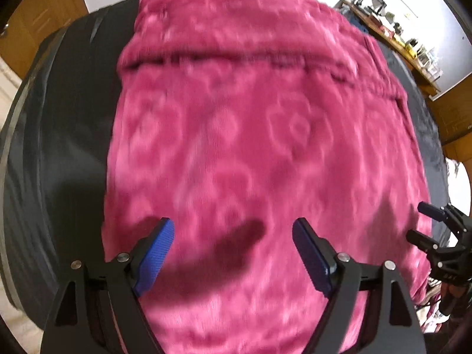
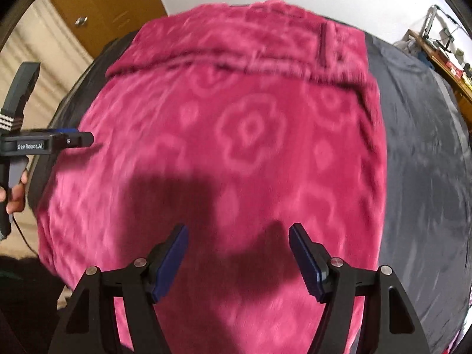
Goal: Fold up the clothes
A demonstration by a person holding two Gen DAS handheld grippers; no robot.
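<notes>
A pink fleece garment [image 1: 250, 135] with a pale flower pattern lies spread flat on a dark grey sheet [image 1: 65, 124]. A folded edge runs across its far part. My left gripper [image 1: 233, 227] hovers over the garment's near left area, open, with nothing between its blue pads. My right gripper [image 2: 237, 231] hangs over the garment [image 2: 236, 135] further right, also open and empty. Each gripper shows in the other's view: the right gripper [image 1: 417, 220] at the right edge, the left gripper [image 2: 85, 140] at the left edge with a hand [image 2: 16, 194] on its handle. Both views are motion-blurred.
The grey sheet [image 2: 427, 153] extends bare to the garment's right. A wooden cabinet [image 2: 112, 3] stands beyond the far left corner. A cluttered wooden shelf [image 1: 401, 32] lines the white wall at the far right. Other cloth [image 1: 430, 292] lies at the near right edge.
</notes>
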